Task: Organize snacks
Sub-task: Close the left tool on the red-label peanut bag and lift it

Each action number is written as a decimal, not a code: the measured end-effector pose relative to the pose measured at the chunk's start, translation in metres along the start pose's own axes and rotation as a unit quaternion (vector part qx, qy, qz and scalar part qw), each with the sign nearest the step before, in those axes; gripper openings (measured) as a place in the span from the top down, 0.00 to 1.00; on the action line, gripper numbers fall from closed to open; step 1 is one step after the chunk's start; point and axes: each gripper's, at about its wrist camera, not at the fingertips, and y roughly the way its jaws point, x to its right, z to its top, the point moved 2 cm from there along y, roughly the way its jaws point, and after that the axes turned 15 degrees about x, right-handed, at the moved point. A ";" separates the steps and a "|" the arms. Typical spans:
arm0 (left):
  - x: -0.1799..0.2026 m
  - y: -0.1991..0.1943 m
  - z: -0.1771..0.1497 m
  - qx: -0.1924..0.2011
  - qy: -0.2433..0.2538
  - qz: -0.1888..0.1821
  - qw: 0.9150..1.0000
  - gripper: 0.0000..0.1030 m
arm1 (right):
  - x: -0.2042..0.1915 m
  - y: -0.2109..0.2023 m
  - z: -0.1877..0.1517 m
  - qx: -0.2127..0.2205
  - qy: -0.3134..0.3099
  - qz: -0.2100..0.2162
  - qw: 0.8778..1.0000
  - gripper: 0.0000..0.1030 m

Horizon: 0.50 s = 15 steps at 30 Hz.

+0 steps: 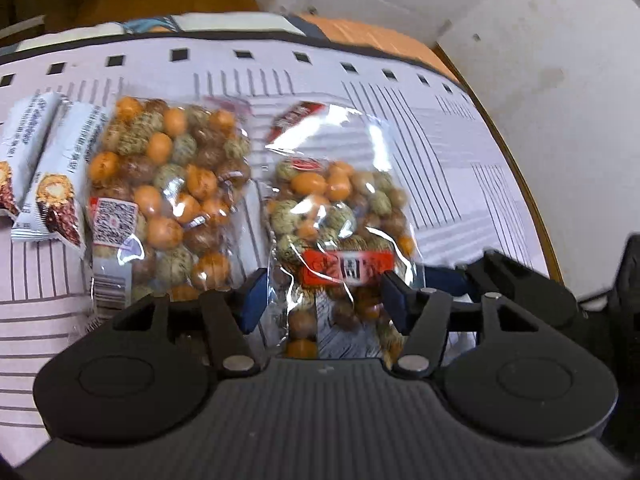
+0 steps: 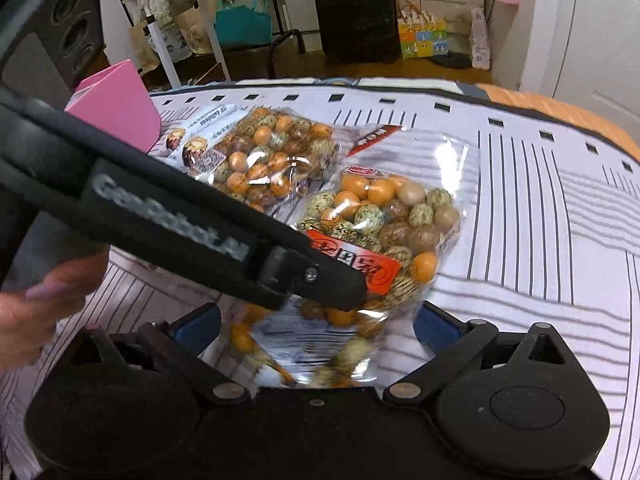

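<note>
Two clear bags of orange, brown and speckled coated nuts lie side by side on the striped cloth. The left bag (image 1: 168, 200) (image 2: 276, 152) lies free. The right bag (image 1: 336, 224) (image 2: 384, 220) carries a red label. My left gripper (image 1: 325, 302) straddles its near end, jaws apart, blue pads beside the plastic and not pressing it. My right gripper (image 2: 316, 328) stands wide open around the same end from the other side. The left gripper (image 2: 344, 286) crosses the right wrist view and hides part of the label.
Two white wrapped snack bars (image 1: 52, 168) (image 2: 192, 140) lie left of the bags. A pink box (image 2: 120, 108) stands at the table's far left corner. The table's wooden edge (image 1: 520, 184) curves close on the right. A hand (image 2: 36, 304) holds the left gripper.
</note>
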 end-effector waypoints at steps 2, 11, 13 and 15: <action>-0.001 0.000 -0.001 -0.016 -0.015 -0.019 1.000 0.45 | -0.001 -0.001 -0.002 -0.008 -0.009 -0.008 1.000 0.00; 0.016 0.000 -0.017 -0.006 0.004 -0.009 1.000 0.48 | -0.005 0.004 0.000 0.001 -0.024 -0.065 0.998 0.08; 0.016 -0.002 -0.019 0.001 0.000 -0.016 1.000 0.48 | -0.006 -0.002 0.000 0.005 -0.027 -0.073 0.997 0.15; 0.014 -0.005 -0.020 0.005 -0.012 -0.020 1.000 0.48 | -0.007 -0.010 0.000 0.013 -0.024 -0.067 0.997 0.20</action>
